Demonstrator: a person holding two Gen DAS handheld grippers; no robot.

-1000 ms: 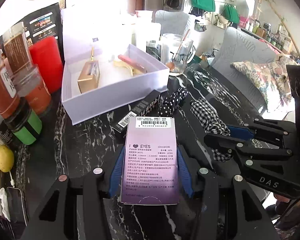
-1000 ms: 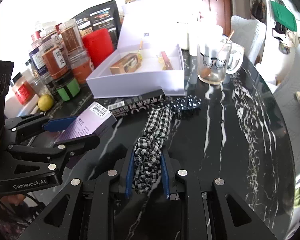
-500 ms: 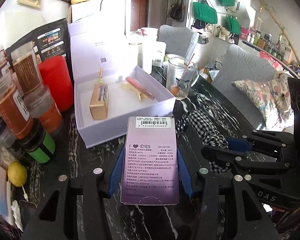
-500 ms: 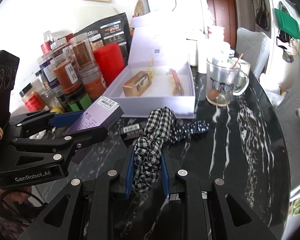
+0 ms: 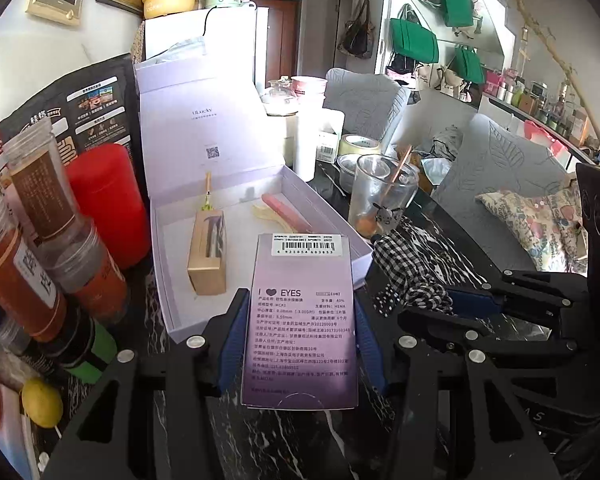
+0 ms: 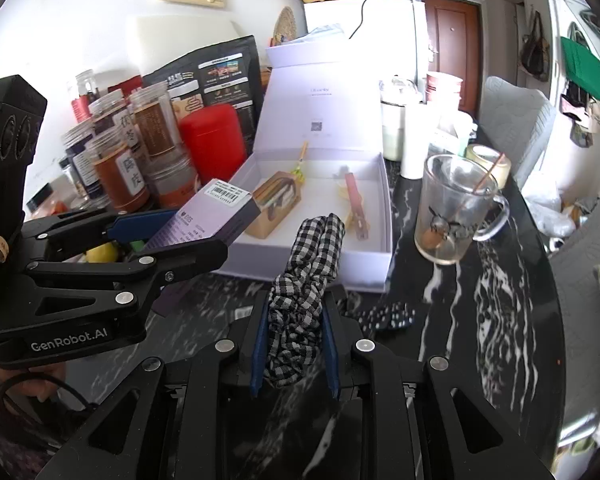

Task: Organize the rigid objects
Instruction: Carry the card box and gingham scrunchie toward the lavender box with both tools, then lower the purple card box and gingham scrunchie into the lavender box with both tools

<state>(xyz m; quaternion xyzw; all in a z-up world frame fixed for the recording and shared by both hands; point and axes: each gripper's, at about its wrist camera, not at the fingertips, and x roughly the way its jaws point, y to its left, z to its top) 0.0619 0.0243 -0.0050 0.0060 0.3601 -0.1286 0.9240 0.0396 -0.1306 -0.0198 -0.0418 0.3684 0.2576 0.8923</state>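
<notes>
My left gripper [image 5: 298, 312] is shut on a purple contact-lens box [image 5: 302, 320] with a barcode label, held in the air near the front edge of the open white box [image 5: 168, 280]. In the right wrist view the same purple box [image 6: 208, 216] sits in the left gripper [image 6: 216, 224] at the white box's [image 6: 384, 208] left corner. My right gripper [image 6: 296, 312] is shut on a black-and-white checked scrunchie [image 6: 308, 264], lifted off the table. Inside the white box lie a gold carton [image 5: 208, 256], a pink stick [image 5: 286, 212] and a yellow piece [image 5: 266, 214].
Jars [image 6: 120, 168] and a red canister [image 6: 214, 140] crowd the left. A glass mug [image 6: 452, 208] with a stick stands right of the white box. A polka-dot scrunchie [image 6: 384, 316] lies on the black marble table [image 6: 500, 300]. A lemon [image 5: 42, 402] sits at the left edge.
Both grippers rose and moved toward the white box with their loads. The scrunchie came off the table. The long black carton dropped out of sight behind the grippers.
</notes>
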